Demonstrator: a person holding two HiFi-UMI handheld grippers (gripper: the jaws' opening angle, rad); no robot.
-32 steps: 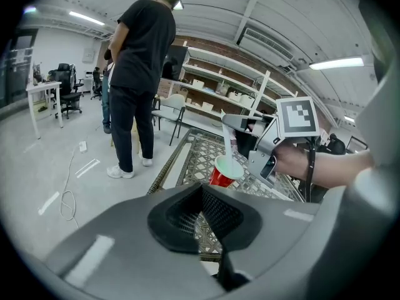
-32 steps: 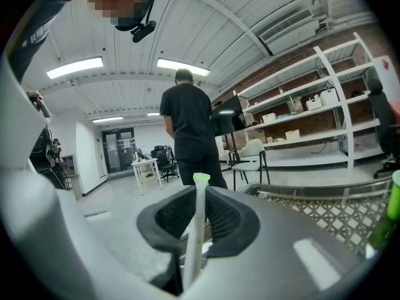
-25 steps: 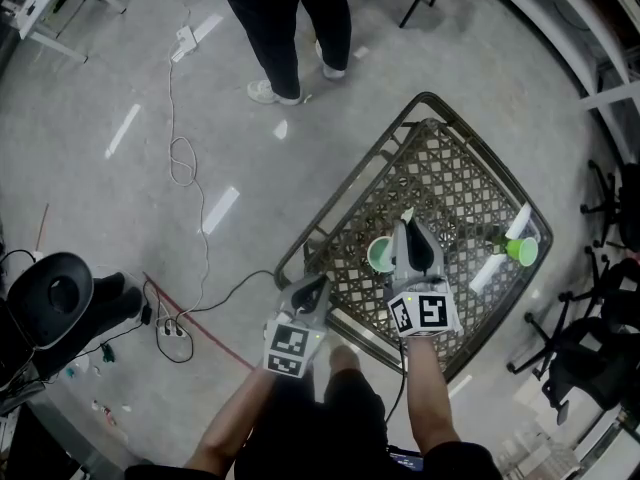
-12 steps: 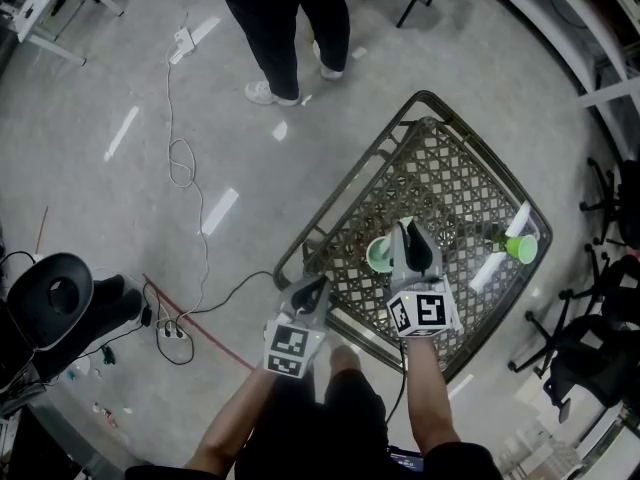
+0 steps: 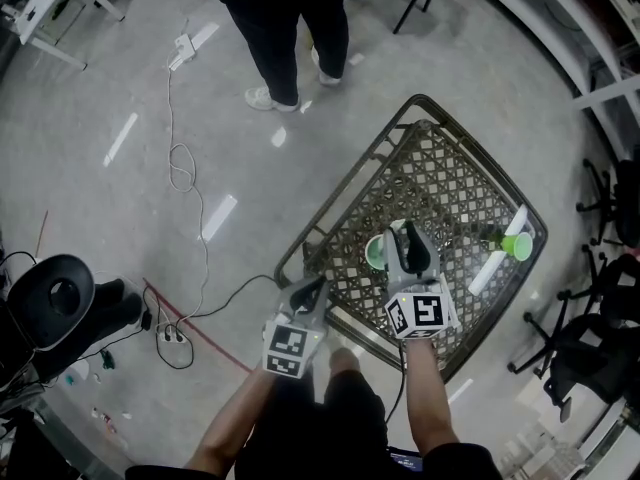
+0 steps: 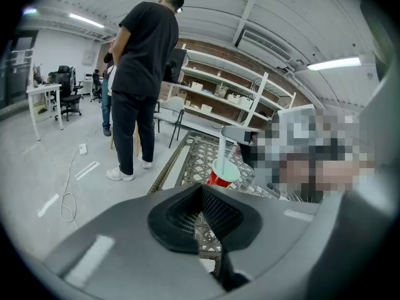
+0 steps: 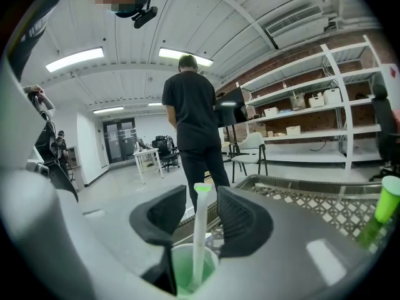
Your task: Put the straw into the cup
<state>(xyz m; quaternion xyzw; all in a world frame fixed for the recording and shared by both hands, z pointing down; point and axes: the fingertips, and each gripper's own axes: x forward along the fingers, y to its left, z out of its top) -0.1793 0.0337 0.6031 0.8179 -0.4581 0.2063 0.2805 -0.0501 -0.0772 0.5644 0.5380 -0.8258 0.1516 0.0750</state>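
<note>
A red cup (image 6: pixel 220 175) with a green inside (image 5: pixel 377 254) stands on the lattice table (image 5: pixel 340 203) near its front edge. A white straw (image 7: pixel 200 236) with a green top stands upright in the cup (image 7: pixel 187 274). My right gripper (image 5: pixel 403 230) is right behind the cup, and its jaws (image 7: pixel 201 208) have just been opening. The straw stands between them, and neither pad presses on it. My left gripper (image 5: pixel 318 286) hangs at the table's front left corner, short of the cup, its pads (image 6: pixel 201 195) together with nothing in them.
A second green cup (image 5: pixel 517 246) and a white straw (image 5: pixel 486 270) lie at the table's right edge. A person (image 5: pixel 285 28) stands on the floor beyond the table. Cables (image 5: pixel 180 158) trail across the floor at left, near a black chair (image 5: pixel 60 293).
The right gripper's jaws stand wider around the straw than before, and the straw stays upright in the cup. The left gripper has not moved.
</note>
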